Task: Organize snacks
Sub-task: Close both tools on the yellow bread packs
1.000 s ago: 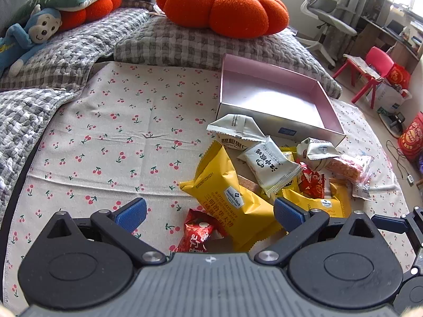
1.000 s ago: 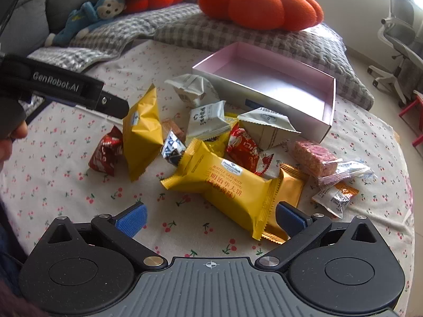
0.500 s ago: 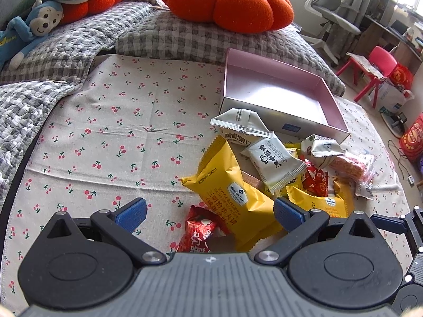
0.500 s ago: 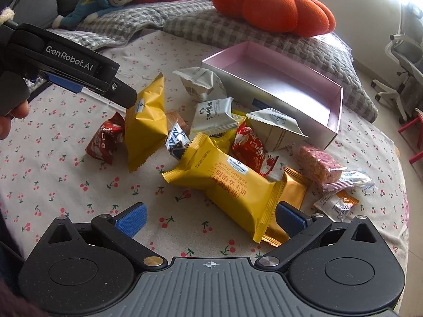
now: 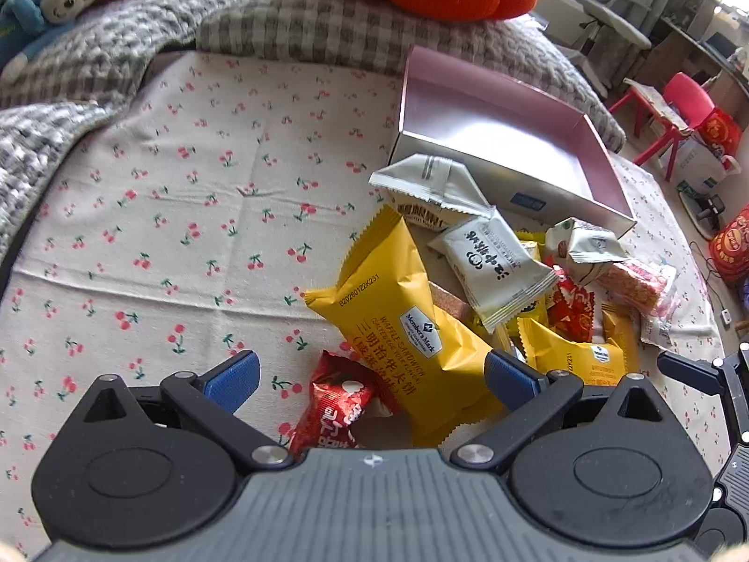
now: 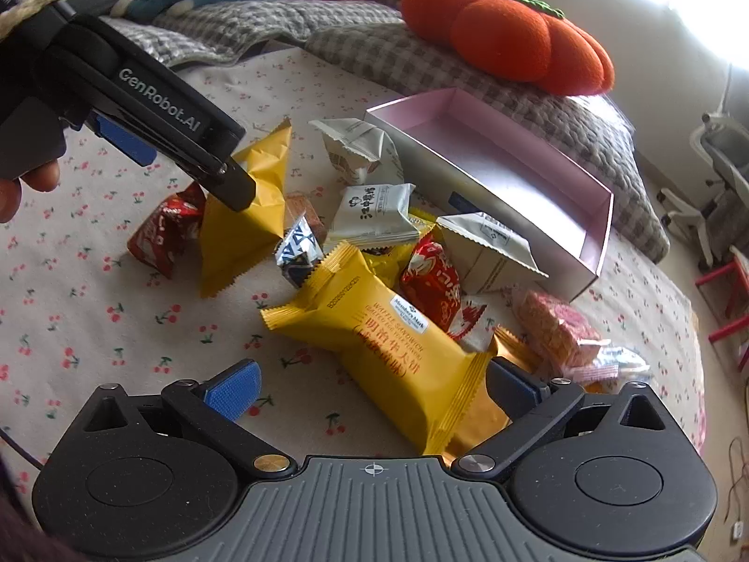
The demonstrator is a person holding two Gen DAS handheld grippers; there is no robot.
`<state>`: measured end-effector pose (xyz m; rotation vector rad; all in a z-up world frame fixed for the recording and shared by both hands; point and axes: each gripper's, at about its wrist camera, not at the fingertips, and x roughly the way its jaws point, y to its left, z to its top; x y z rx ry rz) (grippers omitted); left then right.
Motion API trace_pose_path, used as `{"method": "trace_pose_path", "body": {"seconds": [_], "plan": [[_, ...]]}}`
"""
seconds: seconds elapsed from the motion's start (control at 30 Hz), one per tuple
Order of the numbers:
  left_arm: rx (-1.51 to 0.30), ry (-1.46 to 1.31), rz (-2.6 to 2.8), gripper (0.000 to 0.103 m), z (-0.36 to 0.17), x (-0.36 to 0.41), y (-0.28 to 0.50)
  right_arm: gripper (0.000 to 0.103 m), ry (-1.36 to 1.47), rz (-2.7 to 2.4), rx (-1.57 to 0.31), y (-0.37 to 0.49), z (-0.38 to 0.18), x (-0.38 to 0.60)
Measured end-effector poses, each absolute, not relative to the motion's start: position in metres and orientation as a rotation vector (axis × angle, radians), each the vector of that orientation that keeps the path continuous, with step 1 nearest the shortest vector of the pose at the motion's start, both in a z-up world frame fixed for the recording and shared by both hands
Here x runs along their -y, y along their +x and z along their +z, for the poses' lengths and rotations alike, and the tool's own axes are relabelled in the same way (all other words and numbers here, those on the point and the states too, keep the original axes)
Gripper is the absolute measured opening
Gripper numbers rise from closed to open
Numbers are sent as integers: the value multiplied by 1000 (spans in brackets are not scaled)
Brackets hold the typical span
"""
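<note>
Left wrist view: left gripper [image 5: 370, 374], fingers spread wide and empty, straddles a yellow pack [image 5: 402, 328] and red pack [image 5: 334, 410]; the box [image 5: 608, 178] lies beyond the pile. Right wrist view: right gripper [image 6: 372, 386], fingers wide and empty, over another yellow pack [image 6: 398, 351]. Risk: closing could catch two wrappers, or slip on glossy film

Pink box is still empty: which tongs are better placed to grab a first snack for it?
Probably the right tongs: they are open with a yellow wafer pack lying between the fingers, nearer the pink box. The left tongs are open over another yellow pack, farther from it.
</note>
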<state>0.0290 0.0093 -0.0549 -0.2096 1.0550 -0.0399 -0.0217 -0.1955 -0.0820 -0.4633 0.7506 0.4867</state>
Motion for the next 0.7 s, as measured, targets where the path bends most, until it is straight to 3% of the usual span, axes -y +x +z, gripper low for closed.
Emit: {"method": "trace_pose_path", "body": {"seconds": [0.2,0.3,0.47,0.53,0.57,0.7], "plan": [[-1061,-271,-58,98,-72,-9,39,96,-511,524,-730,-8,-93,191],[-1053,-270,-73,87,-73,-7,39,88,-519,544,-715,-3,-94,189],[-1019,-272,-117,52,-70,-6,36,67,-528,573,-723,6,-98,187],[-1019,-288,-132,49,-71,-7,38,60,-515,591,-727,8,-98,187],[-1015,-287,-138,47,-71,-7,38,50,-509,597,-732,9,-97,188],[-998,-275,-157,42,-68,-7,38,41,-460,627,-764,8,-89,189]]}}
